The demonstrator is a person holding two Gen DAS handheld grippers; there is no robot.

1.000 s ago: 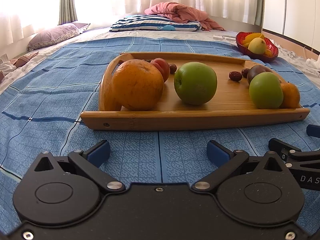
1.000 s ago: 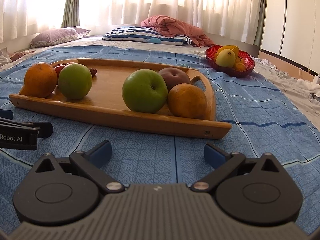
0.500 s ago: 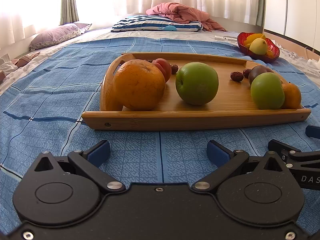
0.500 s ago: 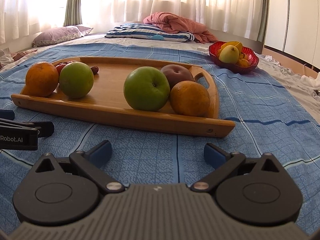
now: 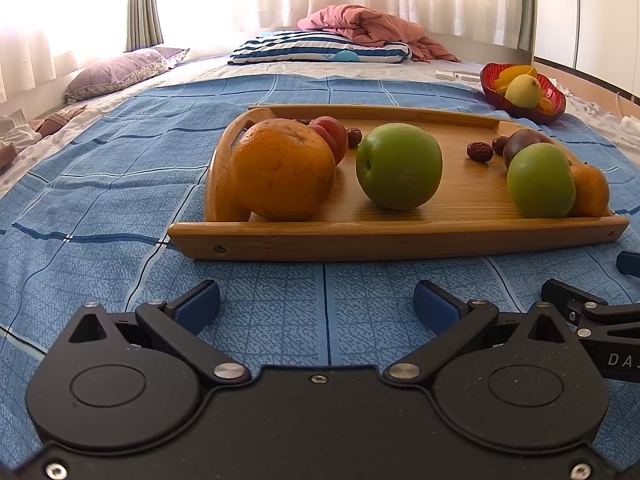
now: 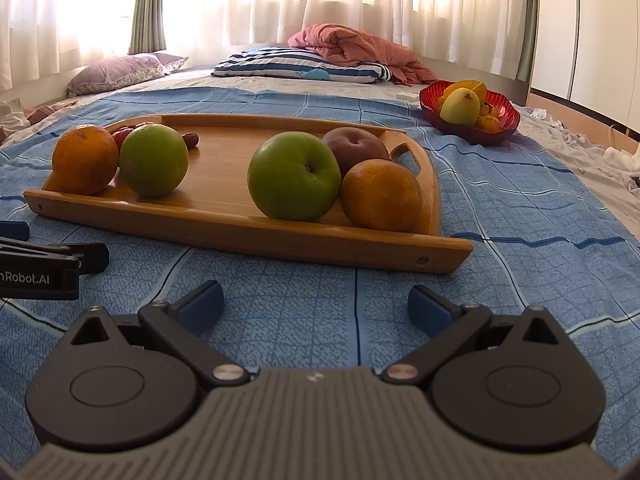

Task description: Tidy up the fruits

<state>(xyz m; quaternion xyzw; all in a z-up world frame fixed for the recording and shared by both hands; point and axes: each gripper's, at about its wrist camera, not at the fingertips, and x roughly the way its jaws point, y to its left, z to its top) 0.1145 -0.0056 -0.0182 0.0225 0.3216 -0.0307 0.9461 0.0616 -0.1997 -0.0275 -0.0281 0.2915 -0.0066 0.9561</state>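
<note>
A wooden tray (image 5: 400, 236) lies on the blue bedspread and also shows in the right wrist view (image 6: 248, 236). It holds a large orange (image 5: 282, 170), a red fruit (image 5: 332, 136), two green apples (image 5: 400, 166) (image 5: 540, 180), a dark plum (image 5: 524, 144), a small orange (image 5: 590, 190) and several dates (image 5: 480, 151). A red bowl (image 6: 472, 130) with yellow fruit sits far right. My left gripper (image 5: 316, 308) is open and empty in front of the tray. My right gripper (image 6: 316, 306) is open and empty, just short of the tray's near edge.
The blue checked bedspread (image 5: 100, 200) covers the bed. Pillows (image 5: 120, 74) and a striped pillow (image 5: 320, 48) with a pink blanket (image 5: 360, 26) lie at the back. The other gripper's fingers (image 6: 52, 264) show at the left of the right wrist view.
Both grippers have shifted slightly; the tray and red bowl sit a little more to the right in both views. The fruit has not moved and both grippers stay open.
</note>
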